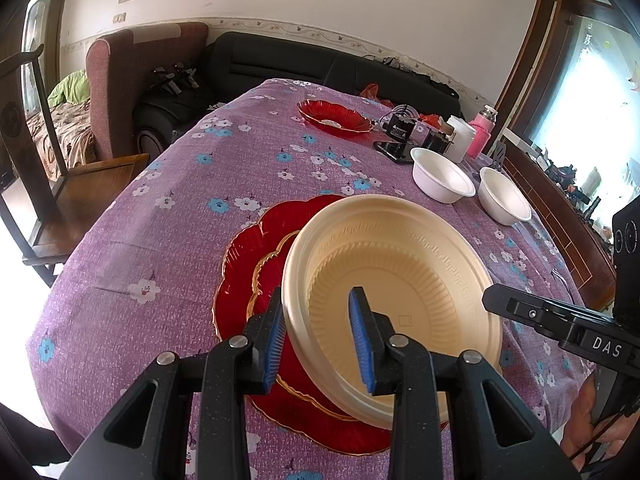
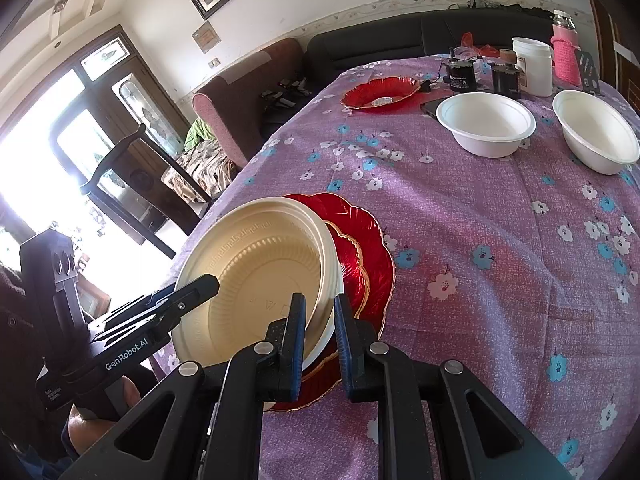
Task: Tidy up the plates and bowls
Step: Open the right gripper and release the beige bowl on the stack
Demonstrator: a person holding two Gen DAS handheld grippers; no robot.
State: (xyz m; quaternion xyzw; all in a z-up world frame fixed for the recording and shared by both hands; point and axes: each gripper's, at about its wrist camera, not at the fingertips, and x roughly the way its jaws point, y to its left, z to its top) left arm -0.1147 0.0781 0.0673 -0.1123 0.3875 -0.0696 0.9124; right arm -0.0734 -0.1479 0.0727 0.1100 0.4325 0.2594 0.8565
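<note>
Our left gripper (image 1: 320,334) sits at lower centre, jaws slightly parted; our right gripper (image 2: 320,340) stands nearly closed. Both angle downward, a hand (image 1: 592,428) at lower right.

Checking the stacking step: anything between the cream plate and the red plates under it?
Nothing visible. The cream plate sits tilted directly over the stacked red plates, both grippers at its rim: left gripper, right gripper. The white bowls stand well off, far side of the table.

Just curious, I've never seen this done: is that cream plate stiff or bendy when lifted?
The cream plate looks like thin moulded plastic, so probably light and slightly bendy. It sits tilted on the red plates, so it might slide. Its ribbed rim likely helps both tongs hold it.
</note>
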